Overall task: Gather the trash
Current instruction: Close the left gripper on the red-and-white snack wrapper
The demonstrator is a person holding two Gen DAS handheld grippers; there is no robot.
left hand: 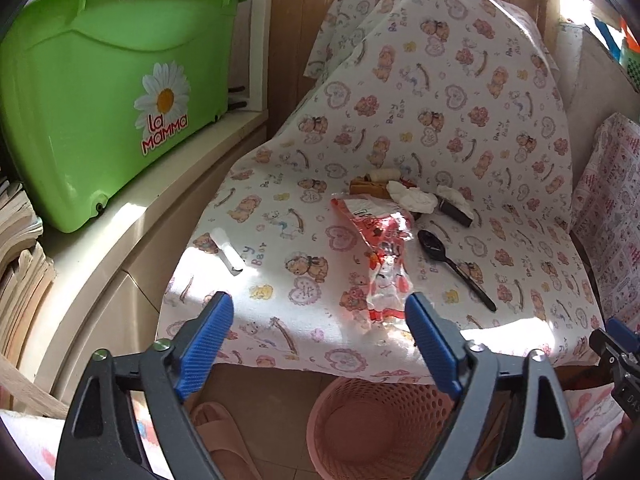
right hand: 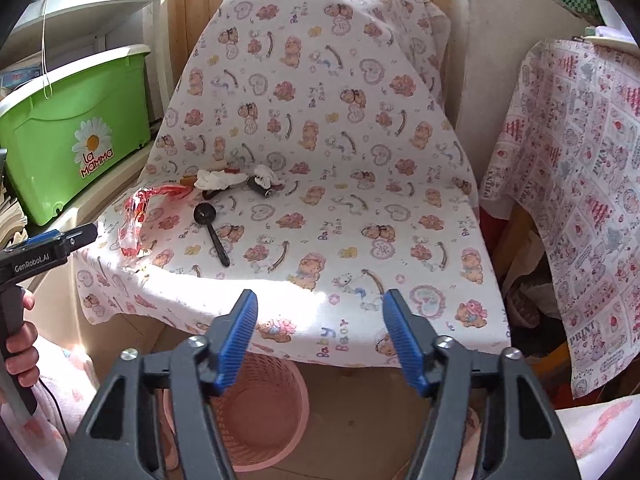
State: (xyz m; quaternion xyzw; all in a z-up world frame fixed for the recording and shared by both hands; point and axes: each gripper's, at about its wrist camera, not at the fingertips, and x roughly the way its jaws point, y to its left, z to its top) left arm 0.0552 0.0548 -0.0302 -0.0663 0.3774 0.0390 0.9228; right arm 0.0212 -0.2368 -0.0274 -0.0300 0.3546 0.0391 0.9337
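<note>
Trash lies on a chair seat covered with a teddy-bear cloth: a red and clear plastic wrapper, a black plastic spoon, crumpled white tissues, a dark cylinder, a brown biscuit-like piece and a small white strip. A pink perforated waste basket stands on the floor under the seat's front edge. My left gripper is open and empty just before the wrapper. My right gripper is open and empty at the seat's front edge.
A green "La Mamma" tub sits on a ledge to the left, with stacked papers beside it. A second cloth-draped chair stands to the right. A pink slipper lies by the basket.
</note>
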